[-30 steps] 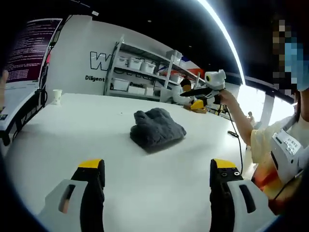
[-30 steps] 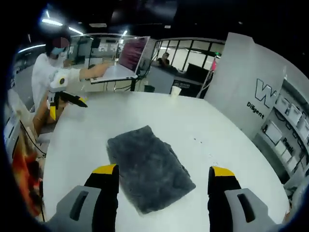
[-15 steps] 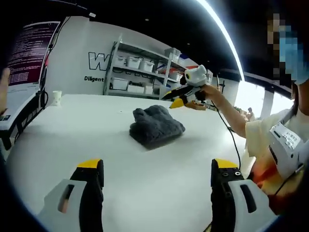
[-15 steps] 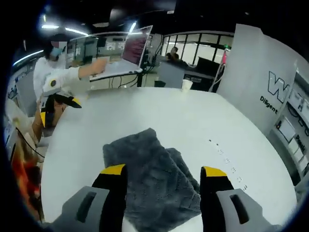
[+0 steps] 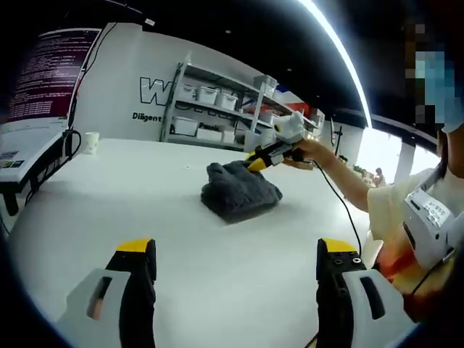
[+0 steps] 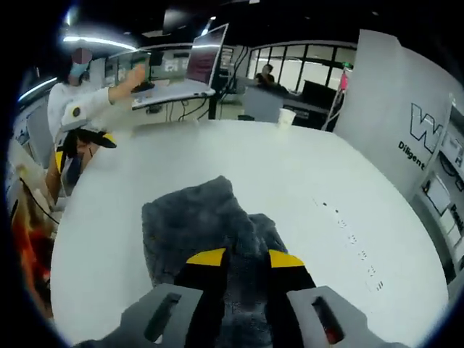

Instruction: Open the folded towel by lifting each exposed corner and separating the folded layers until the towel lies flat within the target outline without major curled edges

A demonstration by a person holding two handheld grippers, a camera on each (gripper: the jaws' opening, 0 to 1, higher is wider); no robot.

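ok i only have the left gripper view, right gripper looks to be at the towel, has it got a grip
Observer: In the right gripper view, the right gripper has its jaws drawn close on a ridge of the towel.
Operator: is the towel folded
Observer: Yes, an upper layer overlaps on the right side of that view.
Operator: any outline on the table
Observer: Just a row of small marks right of the towel; I can make out no drawn outline.
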